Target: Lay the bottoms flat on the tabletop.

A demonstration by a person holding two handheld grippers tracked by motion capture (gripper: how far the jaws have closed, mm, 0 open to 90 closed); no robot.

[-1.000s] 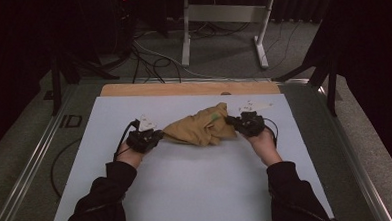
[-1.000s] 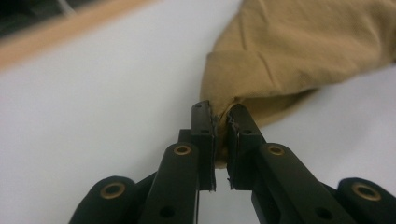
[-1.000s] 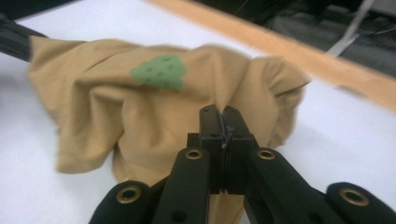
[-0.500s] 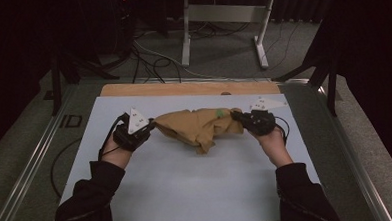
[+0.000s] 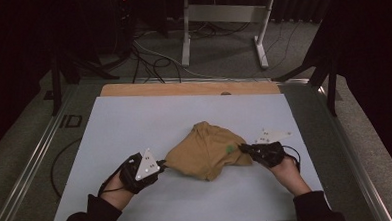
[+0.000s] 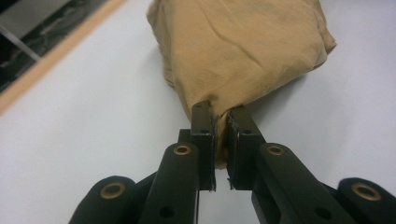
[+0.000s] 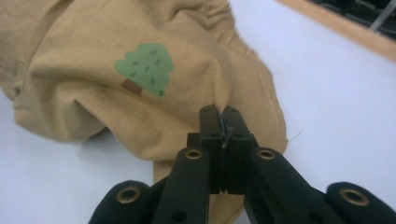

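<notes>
Garment drawn toward operator
Left gripper [image 5: 159, 166] and right gripper [image 5: 246, 149] each clamp the tan garment [image 5: 208, 150]; it now lies nearer, ready for spreading

Lab or test studio, not a home: dim room w/ carpeted floor [image 5: 221, 49], loose cables [image 5: 146, 55] running across it at far left, and a white metal stand [image 5: 222, 19] at far centre. Dark tripod legs [image 5: 64, 71] at far left and right flank a worktable [image 5: 31, 167] w/ aluminium-rail edges, topped by a pale sheet [image 5: 134, 118] over a wood board [image 5: 183, 88]. The gripper's grey marker plate [image 5: 146, 162] at near left points to a recording rig.
</notes>
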